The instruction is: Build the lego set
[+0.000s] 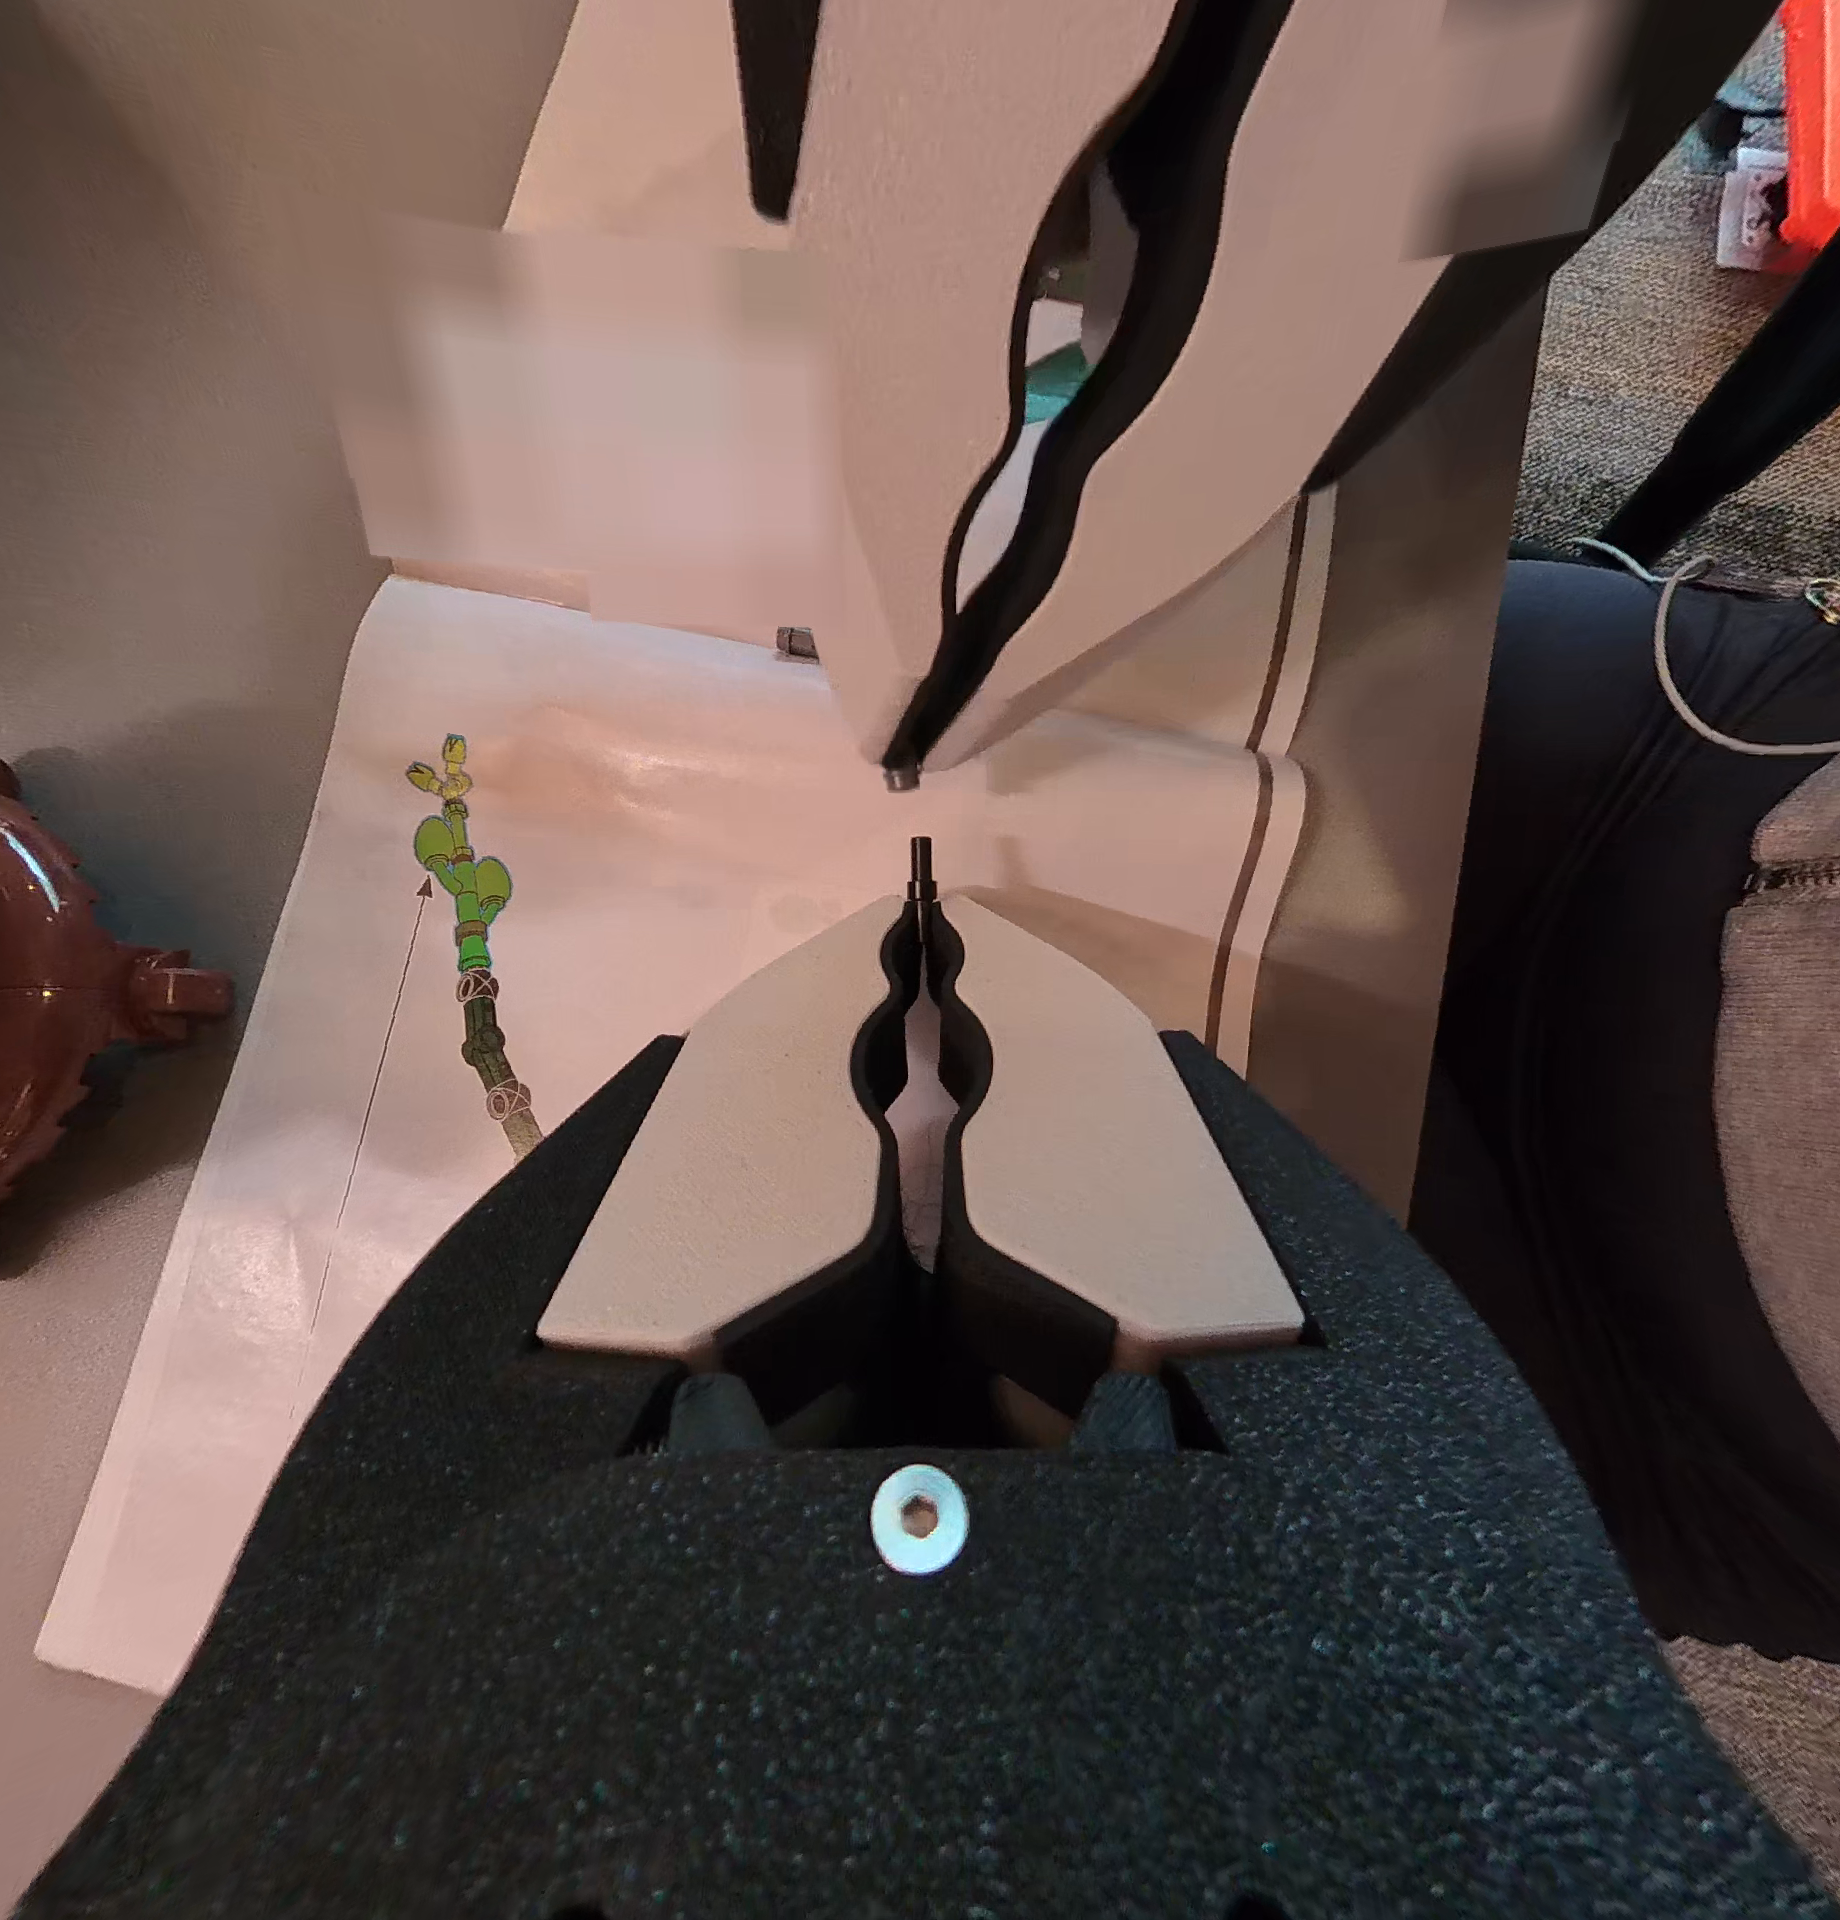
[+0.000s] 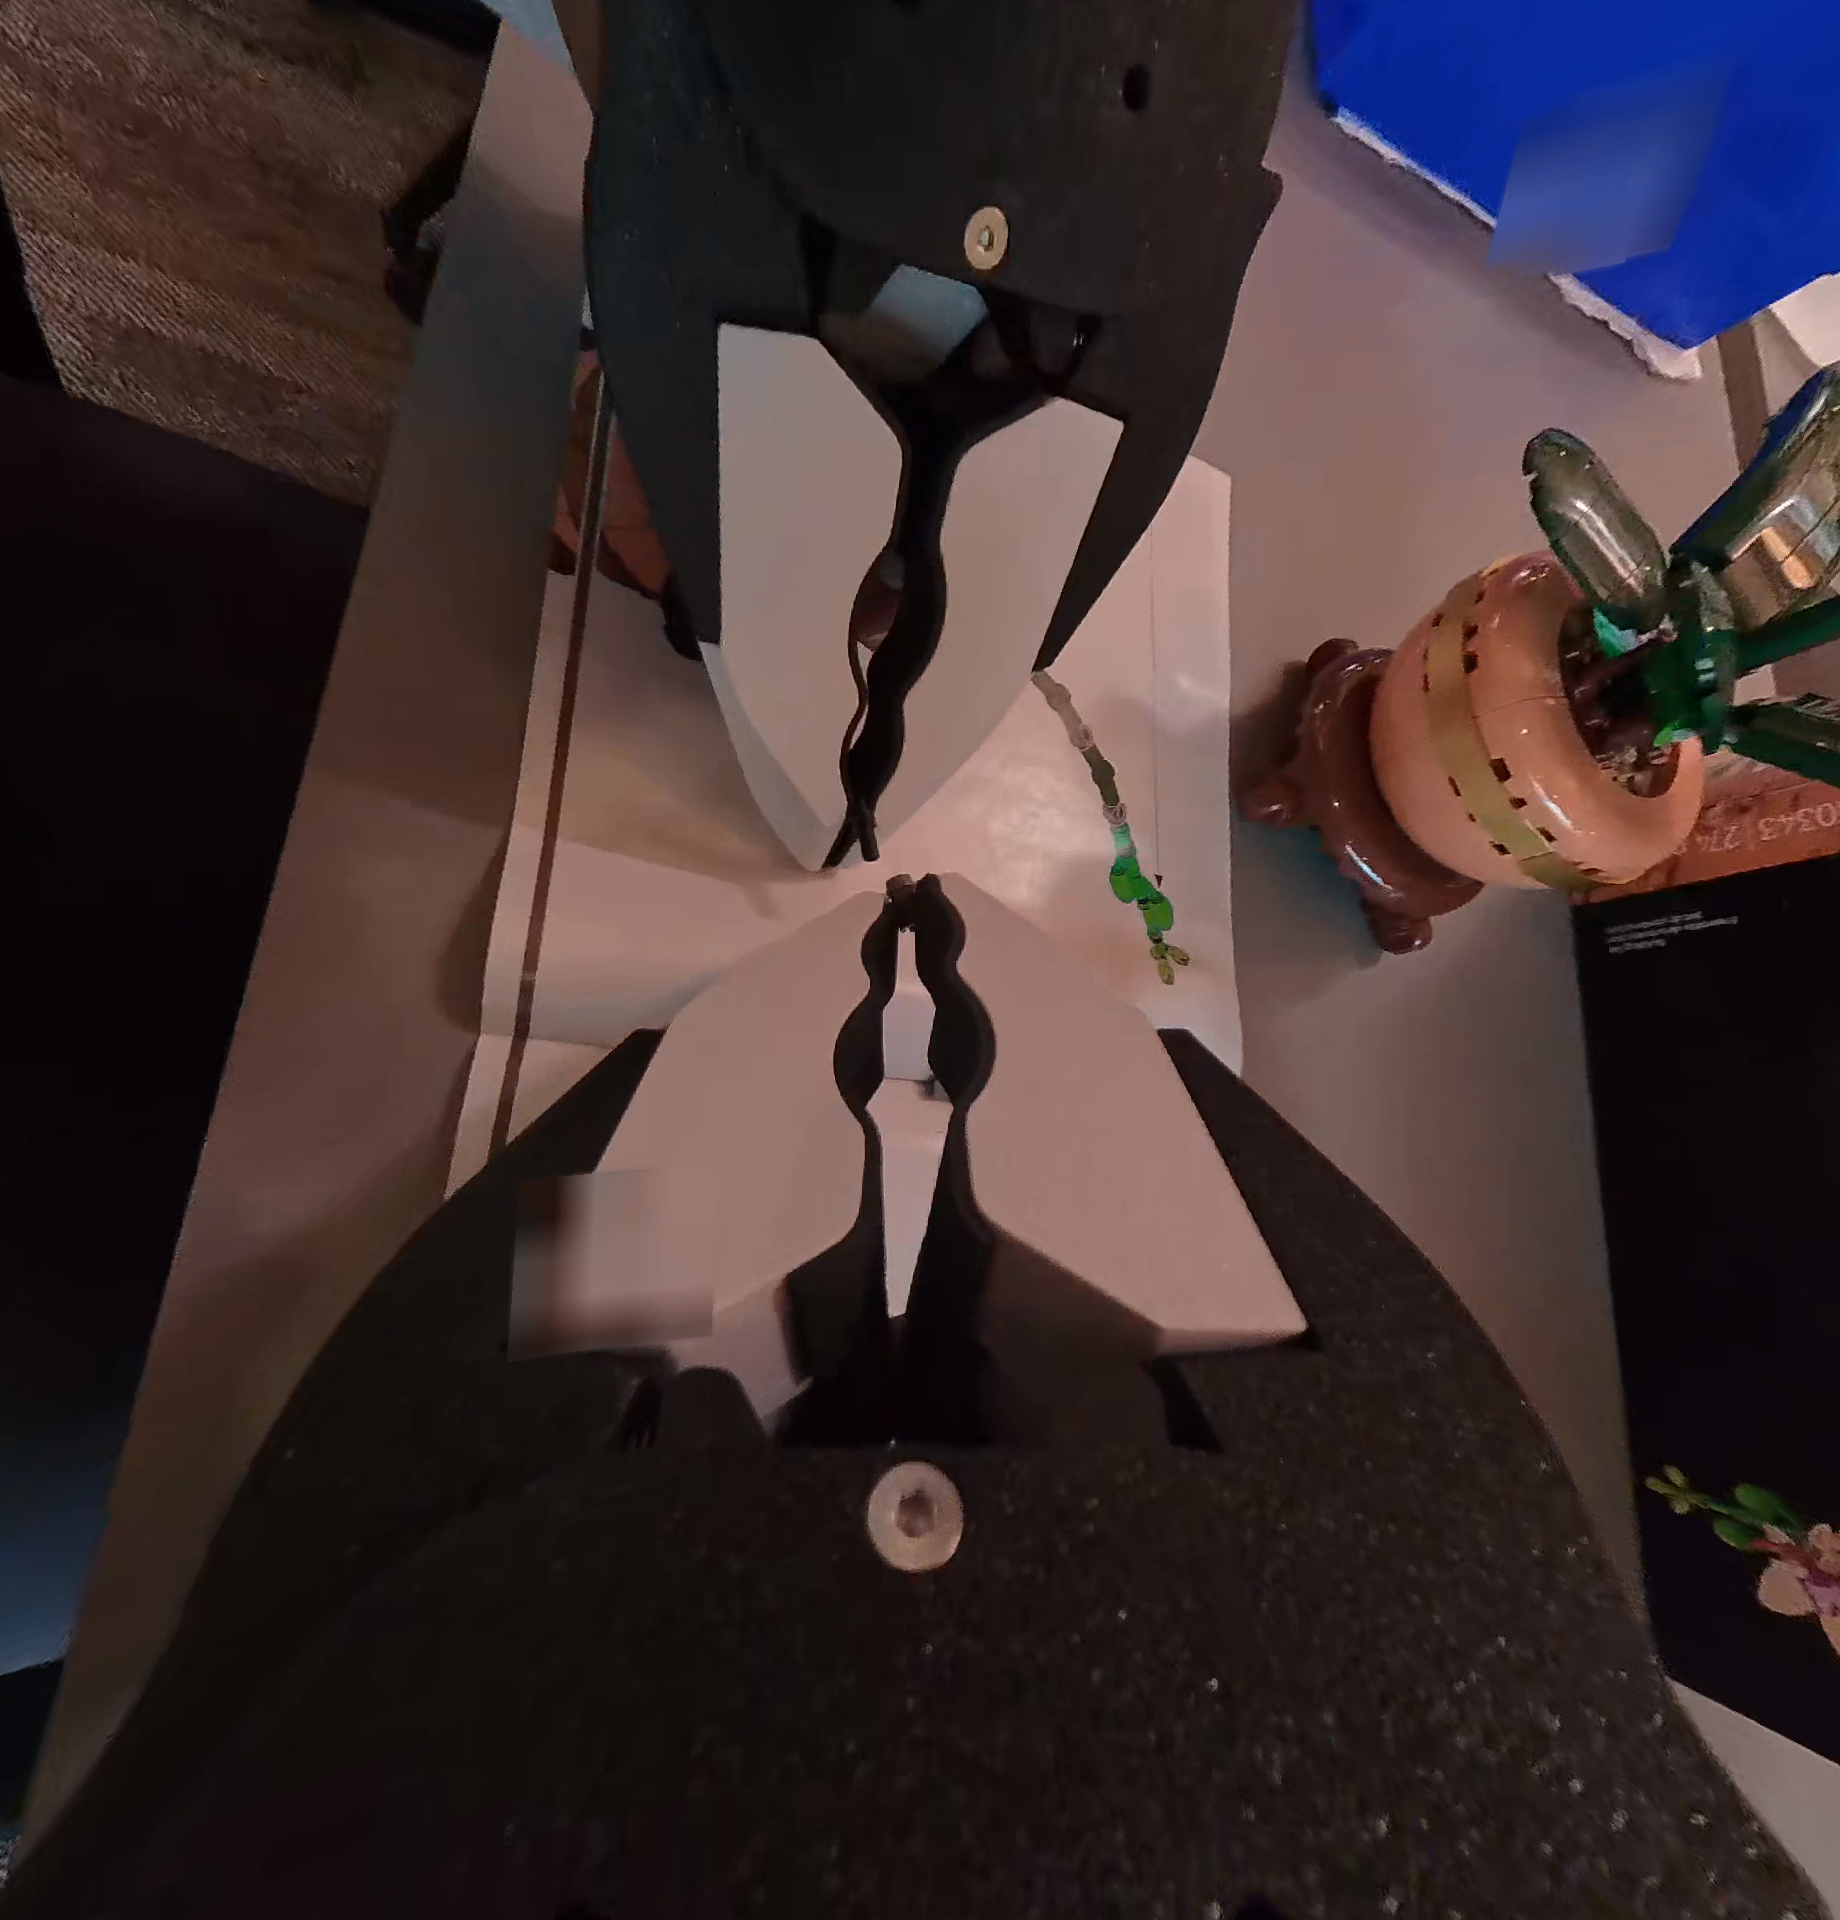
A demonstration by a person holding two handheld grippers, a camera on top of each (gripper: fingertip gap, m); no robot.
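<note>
Two small parts, tip to tip

My left tongs (image 1: 918, 914) pinch a thin black pin (image 1: 918, 868); my right tongs (image 2: 911, 891) grip a small grey piece (image 2: 901, 885), just apart above the open instruction booklet (image 1: 604, 831).

My left wrist camera sat just behind my left gripper (image 1: 921, 914) and looked forward and down along it, close over the open booklet (image 1: 625, 790) on the table. My right wrist camera looked the opposite way along my right gripper (image 2: 911, 888), equally close. Both views shared that page with its green stem drawing (image 2: 1139, 894) and the two tips facing each other.
</note>
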